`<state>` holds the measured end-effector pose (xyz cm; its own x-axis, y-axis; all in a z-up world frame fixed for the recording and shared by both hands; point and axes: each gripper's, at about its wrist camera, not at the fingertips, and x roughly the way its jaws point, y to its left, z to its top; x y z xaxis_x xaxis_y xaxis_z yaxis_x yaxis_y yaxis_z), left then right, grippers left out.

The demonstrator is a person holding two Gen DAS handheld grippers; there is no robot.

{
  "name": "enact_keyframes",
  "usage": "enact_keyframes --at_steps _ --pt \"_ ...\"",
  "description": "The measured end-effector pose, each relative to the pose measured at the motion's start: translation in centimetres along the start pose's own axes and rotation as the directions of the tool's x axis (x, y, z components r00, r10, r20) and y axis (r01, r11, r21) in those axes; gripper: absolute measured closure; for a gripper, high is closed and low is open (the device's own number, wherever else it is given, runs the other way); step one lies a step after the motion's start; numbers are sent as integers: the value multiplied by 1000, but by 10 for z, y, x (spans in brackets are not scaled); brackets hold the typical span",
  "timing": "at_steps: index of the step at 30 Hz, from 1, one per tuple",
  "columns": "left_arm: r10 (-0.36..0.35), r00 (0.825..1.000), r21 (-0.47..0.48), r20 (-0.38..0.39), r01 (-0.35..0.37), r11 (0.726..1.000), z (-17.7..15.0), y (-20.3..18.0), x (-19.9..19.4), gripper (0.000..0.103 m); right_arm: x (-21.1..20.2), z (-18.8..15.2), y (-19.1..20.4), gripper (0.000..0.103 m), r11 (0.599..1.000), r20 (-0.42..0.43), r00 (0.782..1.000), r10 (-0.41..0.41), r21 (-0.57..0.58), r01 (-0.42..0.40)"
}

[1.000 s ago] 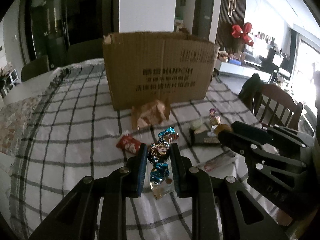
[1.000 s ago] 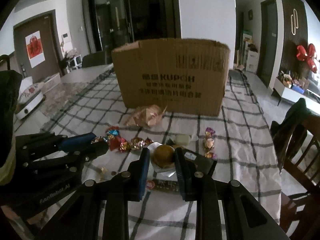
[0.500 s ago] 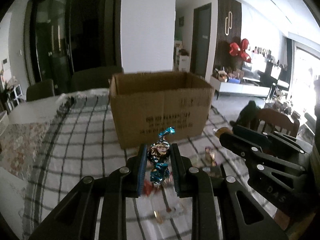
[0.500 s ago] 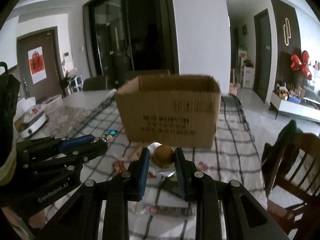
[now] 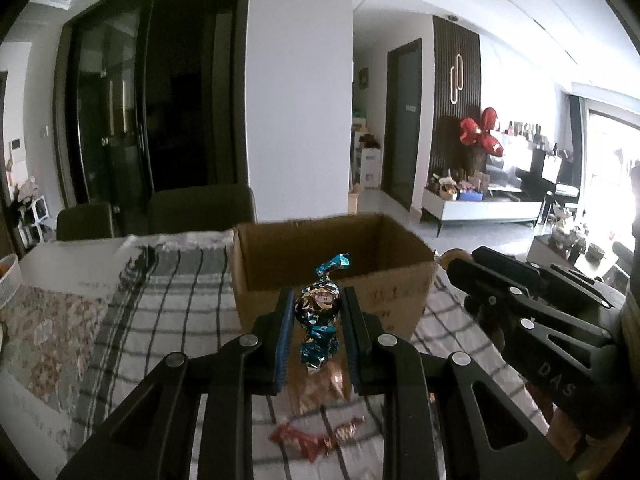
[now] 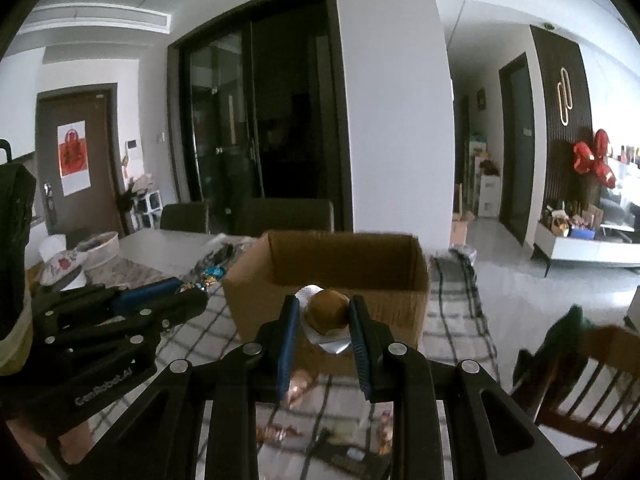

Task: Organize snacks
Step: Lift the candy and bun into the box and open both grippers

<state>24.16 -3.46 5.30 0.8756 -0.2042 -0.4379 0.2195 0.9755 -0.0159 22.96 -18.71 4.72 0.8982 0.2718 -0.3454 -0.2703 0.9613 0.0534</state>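
My left gripper (image 5: 316, 312) is shut on a blue and gold foil-wrapped candy (image 5: 318, 312), held in the air just in front of the open cardboard box (image 5: 404, 292). My right gripper (image 6: 324, 316) is shut on a round golden pastry in clear wrap (image 6: 328, 312), held at about the box's (image 6: 256, 300) front rim. The box stands upright on the checked tablecloth (image 5: 168, 304). Each gripper shows in the other's view, the right one (image 5: 520, 300) on the right, the left one (image 6: 120, 312) on the left.
Loose snacks lie on the cloth below: a red wrapper (image 5: 316, 436), a tan packet (image 5: 320, 388), and several small packets (image 6: 280, 434). A wooden chair (image 6: 592, 384) stands at the table's right side. Dark chairs (image 5: 200, 212) stand behind the table.
Both grippers have risen from the tablecloth with their snacks and moved toward the box; its open top now shows at fingertip height.
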Motion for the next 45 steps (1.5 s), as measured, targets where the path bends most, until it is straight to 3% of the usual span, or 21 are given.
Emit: enact_keyframes --at_steps 9,16,28,30,31,32,35,45 --pt "2 999 38 39 -3 999 34 4 21 79 19 30 -6 76 1000 46 999 -1 -23 2" --pt "4 999 42 33 -6 999 56 8 46 79 48 49 -17 76 999 34 999 -18 -38 19" --pt "-38 993 12 -111 39 999 73 19 114 79 108 60 -36 76 999 -60 998 -38 -40 35" --pt "-34 992 13 -124 36 999 73 17 119 69 114 60 -39 76 999 -80 996 -34 -29 31" --pt "-23 992 15 -123 25 1000 74 18 120 55 116 60 -41 76 999 -88 996 -33 -22 31" --pt "-5 993 17 -116 7 1000 73 18 120 49 118 59 -44 74 999 -95 995 -33 -14 32" --pt "12 994 26 -105 -9 1000 71 17 114 48 120 56 -51 60 998 -114 992 -58 6 59" --pt "30 999 44 -26 -29 999 53 11 66 41 85 43 -48 53 996 -87 993 -81 23 83"
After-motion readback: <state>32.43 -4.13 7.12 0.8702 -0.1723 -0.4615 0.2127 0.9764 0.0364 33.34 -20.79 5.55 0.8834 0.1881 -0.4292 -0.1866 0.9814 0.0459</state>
